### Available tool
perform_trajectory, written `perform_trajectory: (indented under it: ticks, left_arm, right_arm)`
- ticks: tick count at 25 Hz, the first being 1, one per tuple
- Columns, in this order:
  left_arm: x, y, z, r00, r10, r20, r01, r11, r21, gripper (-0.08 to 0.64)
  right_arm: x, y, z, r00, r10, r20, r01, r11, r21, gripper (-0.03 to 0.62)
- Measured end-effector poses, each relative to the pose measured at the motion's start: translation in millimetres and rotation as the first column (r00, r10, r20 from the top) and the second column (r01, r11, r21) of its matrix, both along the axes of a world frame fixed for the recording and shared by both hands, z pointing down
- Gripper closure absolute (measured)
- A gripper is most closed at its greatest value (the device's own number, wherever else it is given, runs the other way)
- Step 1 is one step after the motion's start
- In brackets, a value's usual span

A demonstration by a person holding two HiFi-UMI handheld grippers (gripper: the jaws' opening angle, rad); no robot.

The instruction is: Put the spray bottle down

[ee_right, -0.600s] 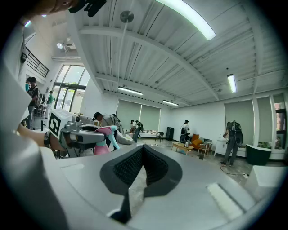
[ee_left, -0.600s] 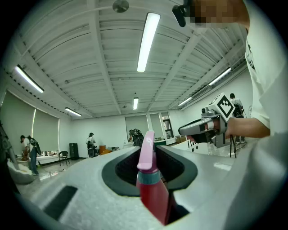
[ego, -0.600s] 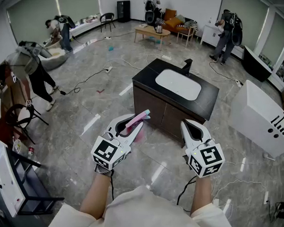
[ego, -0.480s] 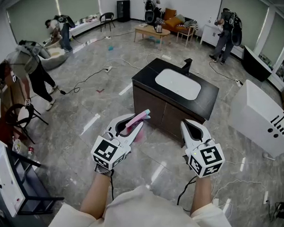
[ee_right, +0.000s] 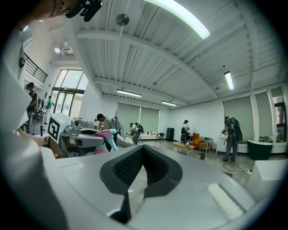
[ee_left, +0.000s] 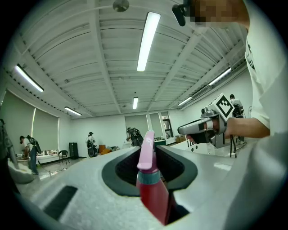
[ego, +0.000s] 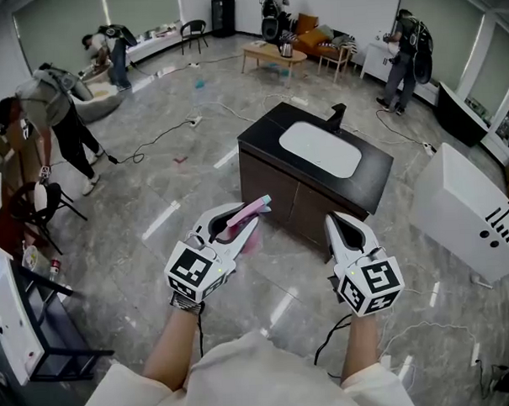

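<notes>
My left gripper (ego: 235, 217) is shut on a pink spray bottle (ego: 249, 227), held level above the floor in front of a black cabinet. In the left gripper view the bottle's red body and pink head (ee_left: 150, 186) stand upright between the jaws of that gripper (ee_left: 148, 150). My right gripper (ego: 338, 222) hovers beside it to the right, shut with nothing in it; its pads meet at the tip (ee_right: 142, 148). The right gripper view also shows the left gripper (ee_right: 83, 140) with the bottle (ee_right: 106, 136).
The black cabinet (ego: 260, 140) ahead holds a white sink basin (ego: 319, 150) and a dark faucet (ego: 336, 117). A white box (ego: 466, 216) stands at the right, a dark rack (ego: 28, 321) at the left. Cables run over the floor. Several people work around the room's edges.
Both grippers stay where they were, the bottle still held. The person at the far left has shifted a little.
</notes>
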State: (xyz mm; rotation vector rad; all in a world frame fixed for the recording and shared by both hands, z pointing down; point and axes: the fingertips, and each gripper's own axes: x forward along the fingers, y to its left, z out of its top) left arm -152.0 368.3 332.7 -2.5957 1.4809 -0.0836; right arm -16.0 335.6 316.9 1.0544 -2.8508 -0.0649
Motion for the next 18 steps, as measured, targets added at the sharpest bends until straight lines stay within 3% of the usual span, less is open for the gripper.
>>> perform_trajectory:
  ticks: [8,18]
  left_arm:
    - [4,-3,-2,1.000,-0.017,-0.002,0.017,1.000,0.007,0.448]
    - [30,-6,7,0.999,-0.032,-0.002,0.032,0.999,-0.010,0.448]
  right_arm:
    - [5,-4,-1,1.000,-0.011,-0.029,0.012,1.000,0.022,0.584]
    - [37,-16,5,1.000,0.004,0.021,-0.004,1.000,0.000,0.584]
